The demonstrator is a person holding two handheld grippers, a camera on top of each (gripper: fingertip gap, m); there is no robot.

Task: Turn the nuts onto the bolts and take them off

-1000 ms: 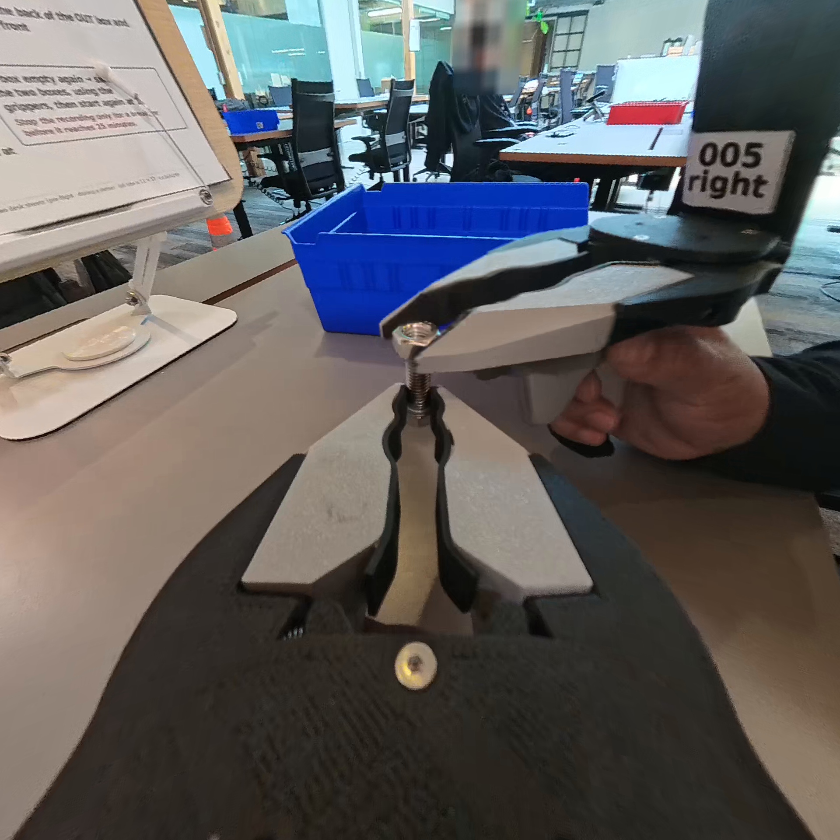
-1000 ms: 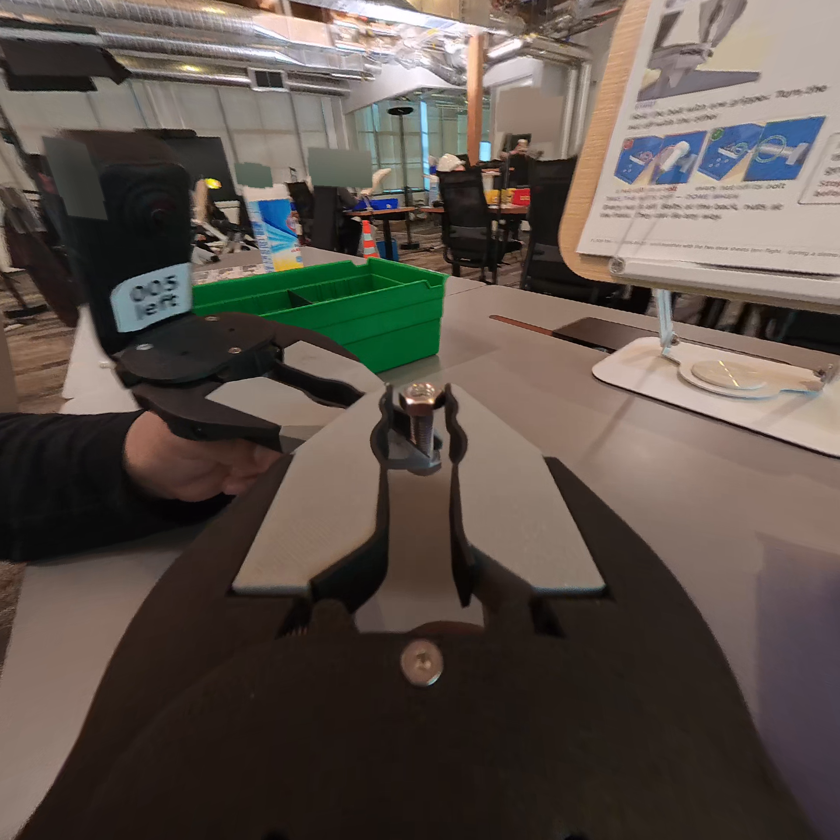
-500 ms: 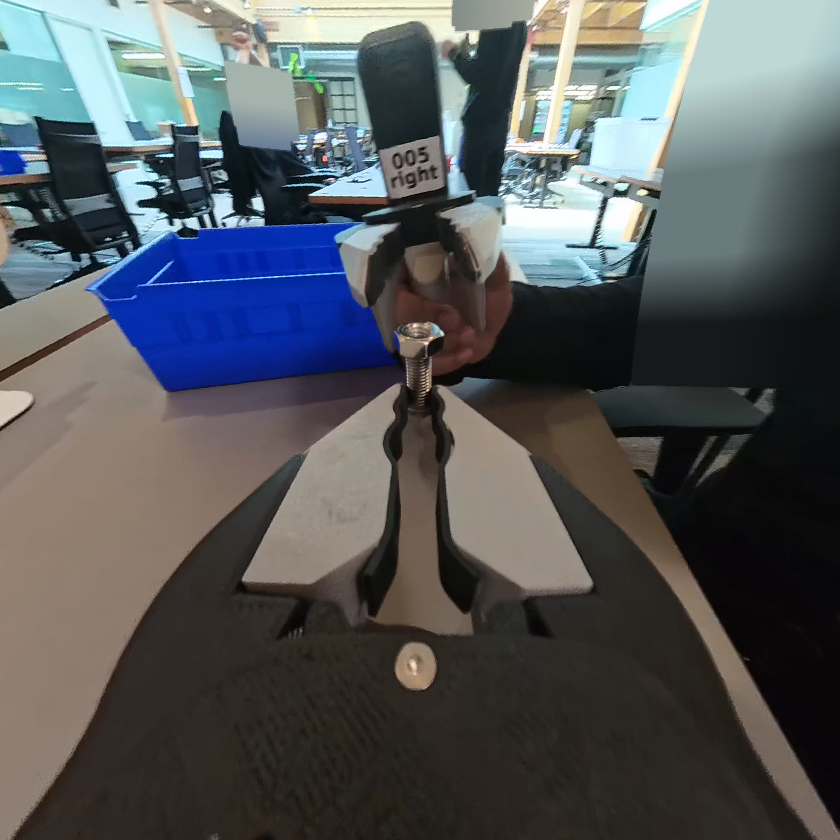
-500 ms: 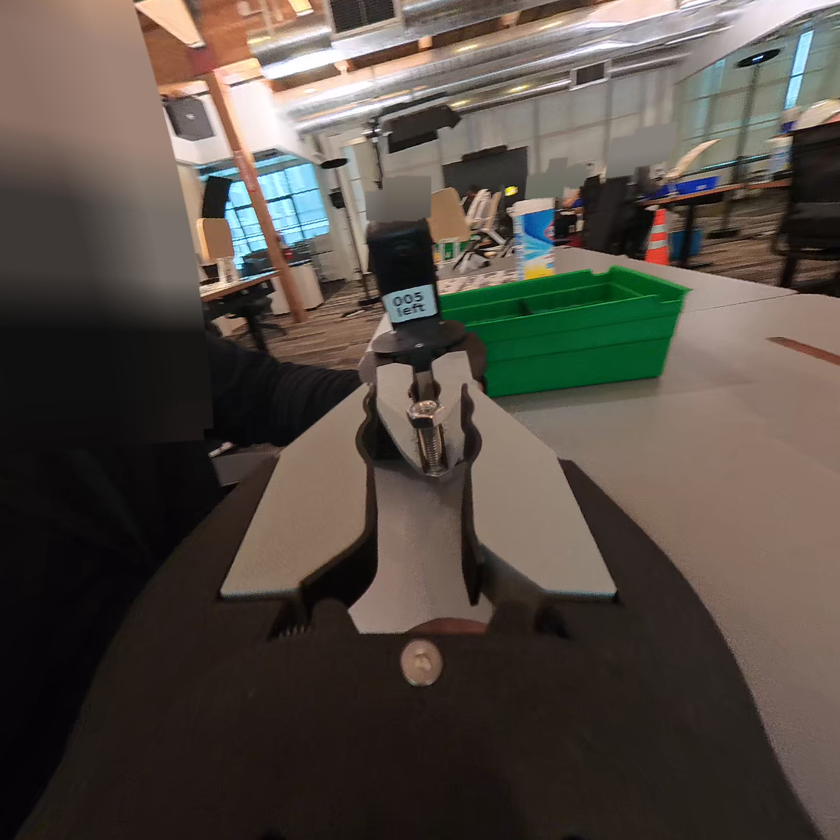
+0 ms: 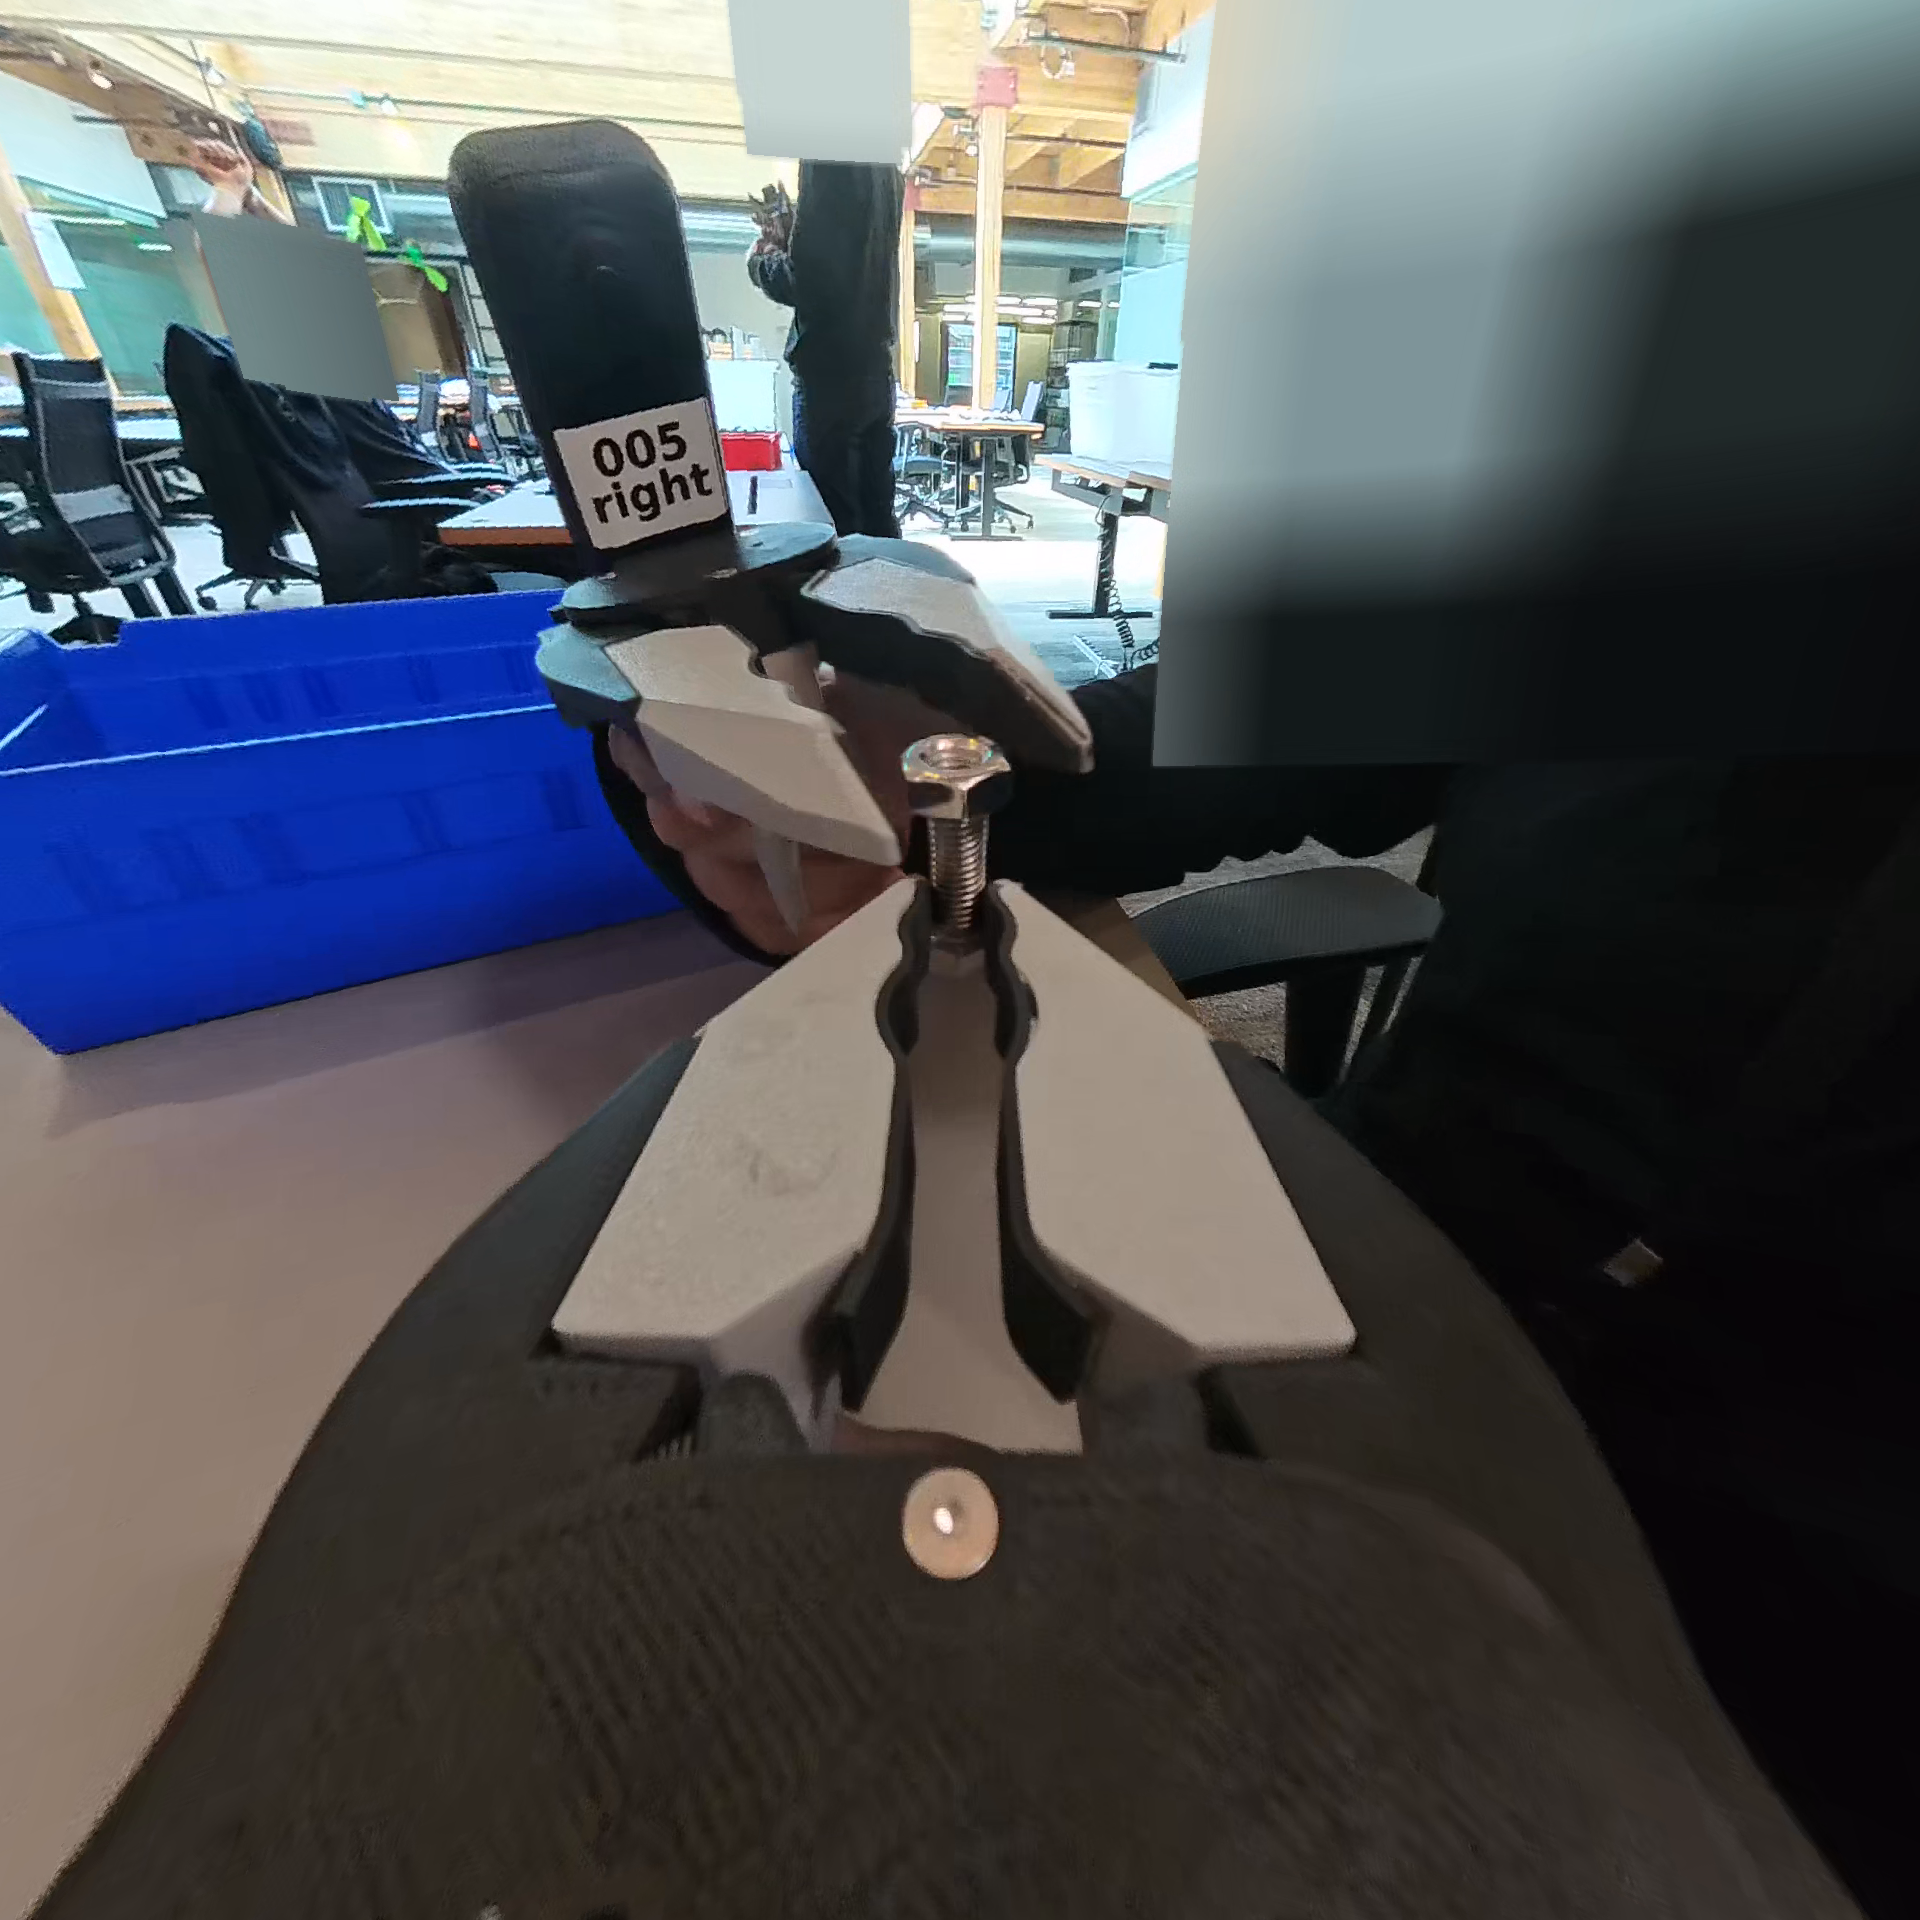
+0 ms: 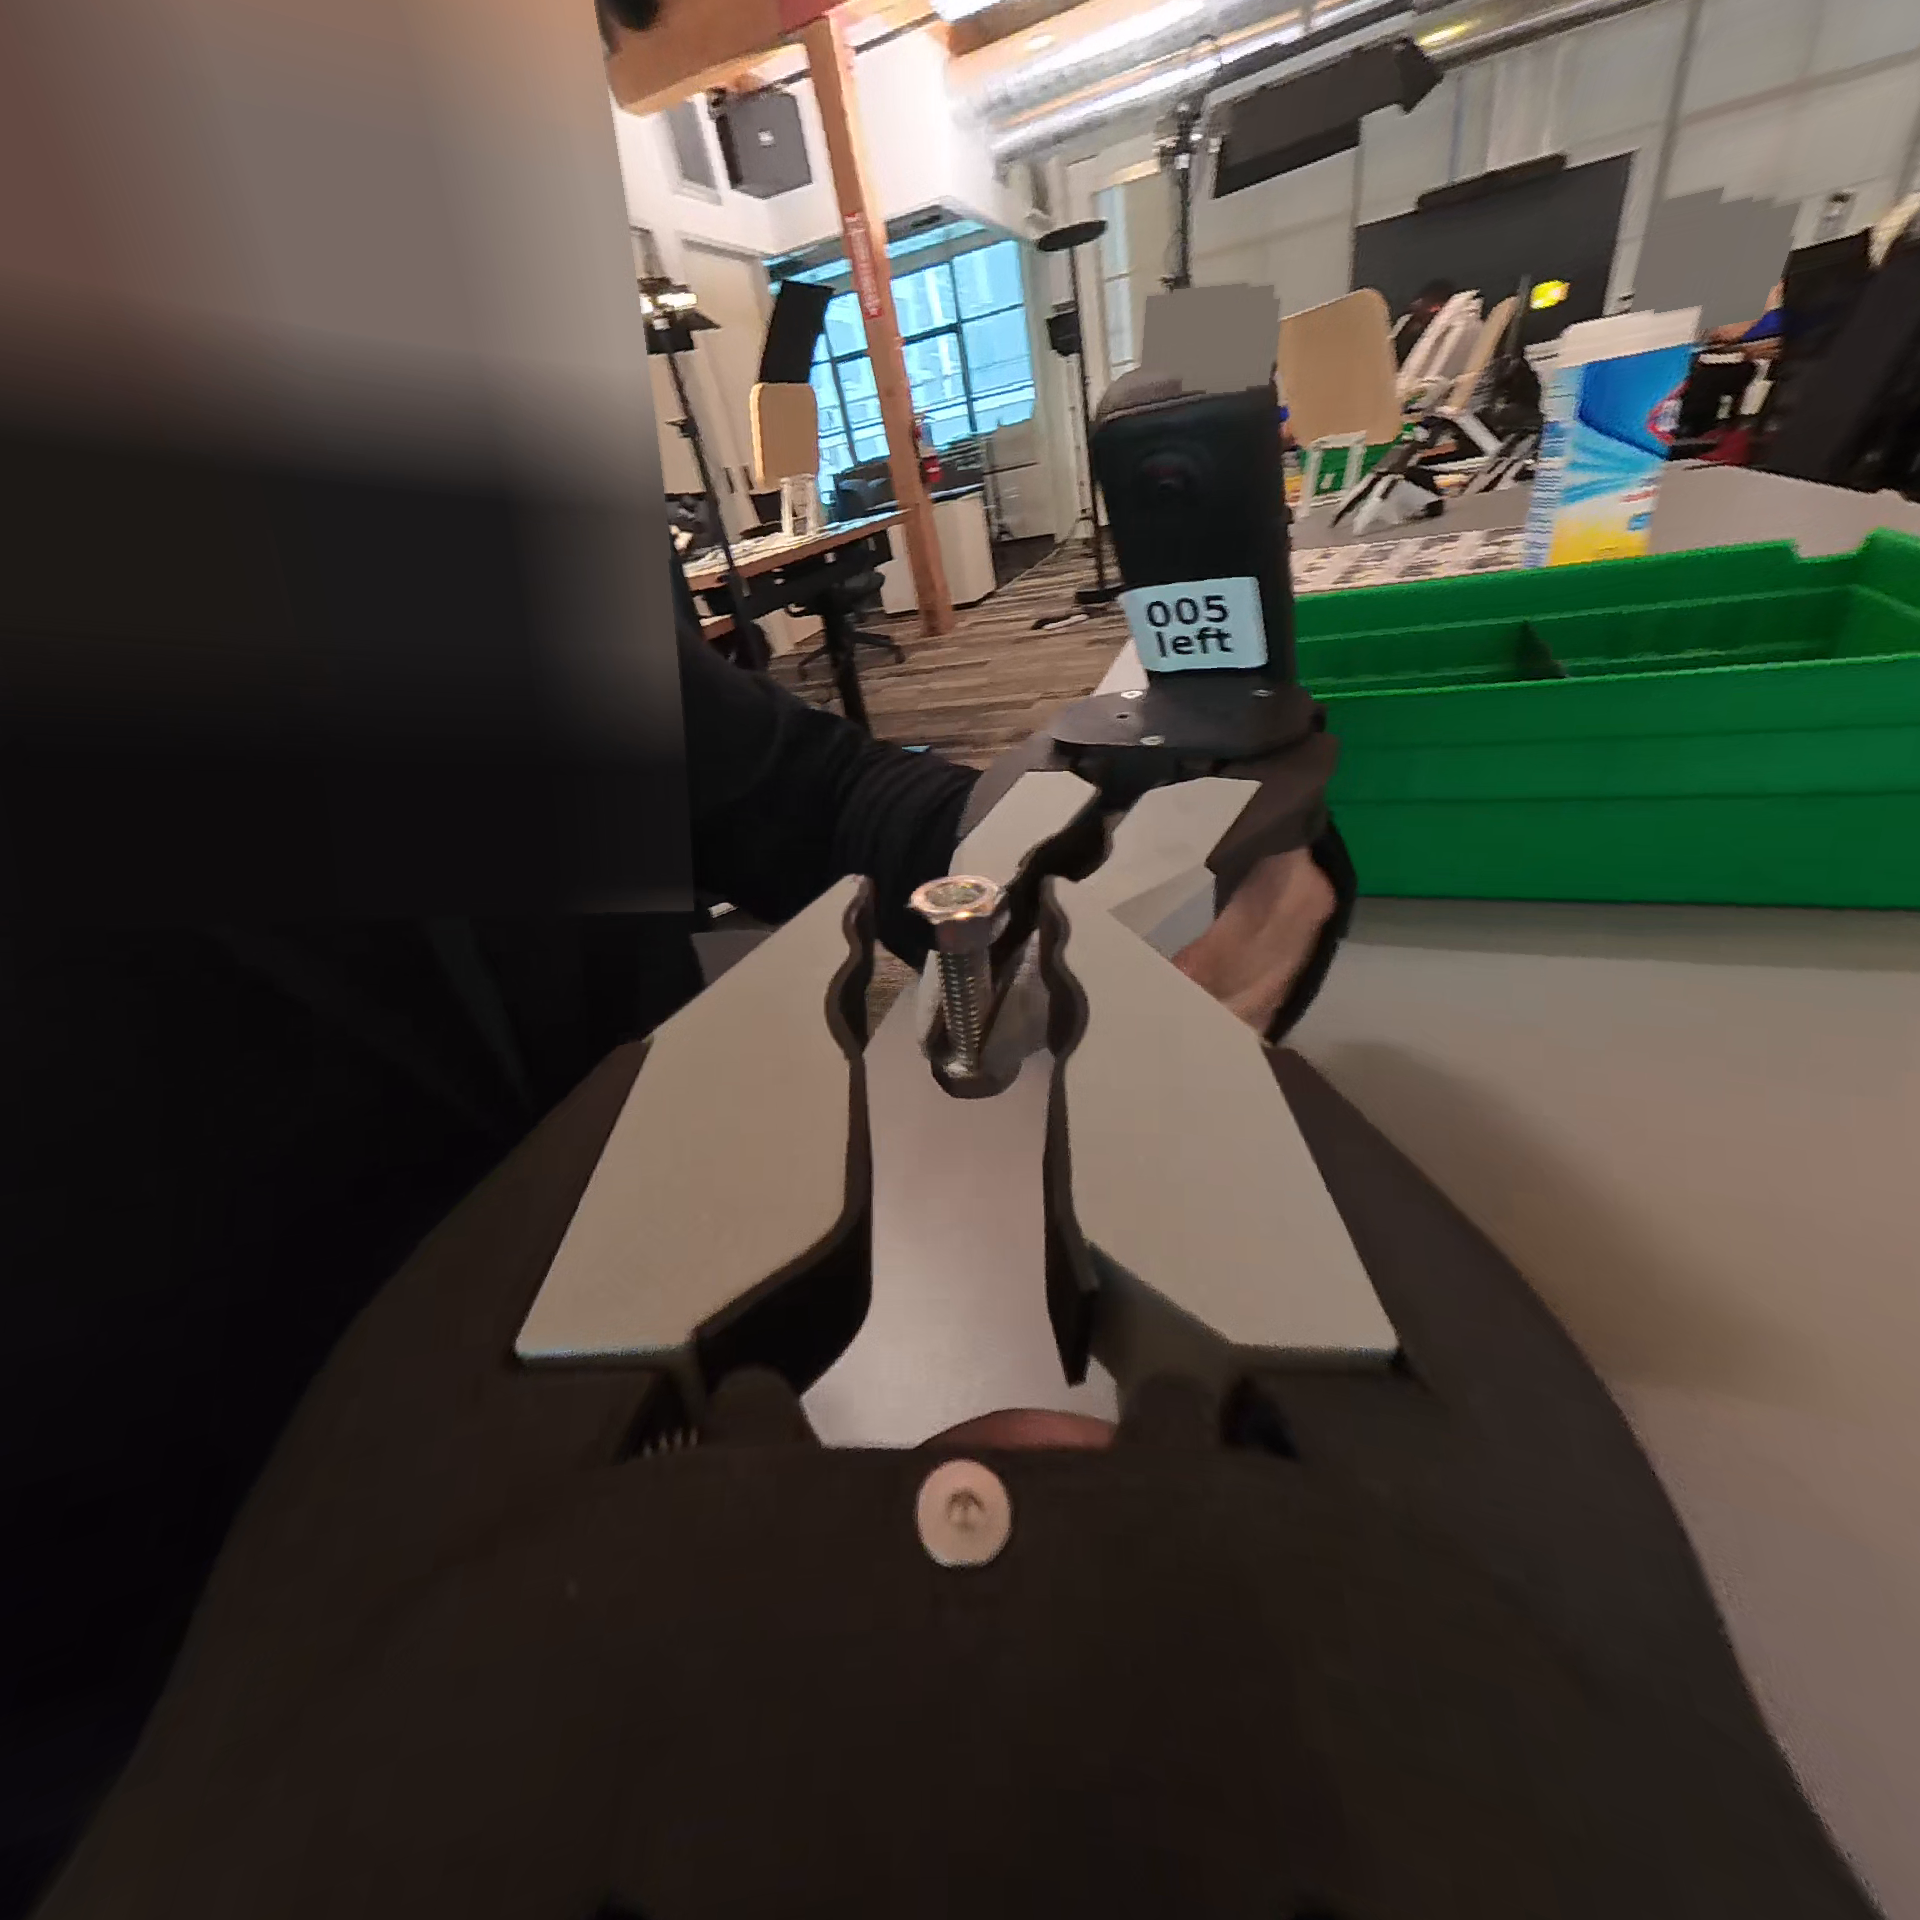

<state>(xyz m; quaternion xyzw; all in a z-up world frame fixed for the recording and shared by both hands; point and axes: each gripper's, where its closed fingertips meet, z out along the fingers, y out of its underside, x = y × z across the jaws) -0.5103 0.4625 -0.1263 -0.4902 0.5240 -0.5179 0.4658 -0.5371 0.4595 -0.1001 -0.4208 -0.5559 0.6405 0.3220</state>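
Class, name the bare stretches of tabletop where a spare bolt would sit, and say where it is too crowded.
Bare table lies between the blue bin and the left gripper. More lies before the green bin, beside the right gripper. Crowded: both grippers meet around the bolt and nut.

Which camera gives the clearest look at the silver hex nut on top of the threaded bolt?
The left wrist view: the silver hex nut sits sharp and unobstructed atop the threaded steel bolt, its bore visible, with the right gripper open around it. The right wrist view shows the nut smaller and softer, against the left gripper clamping the bolt.
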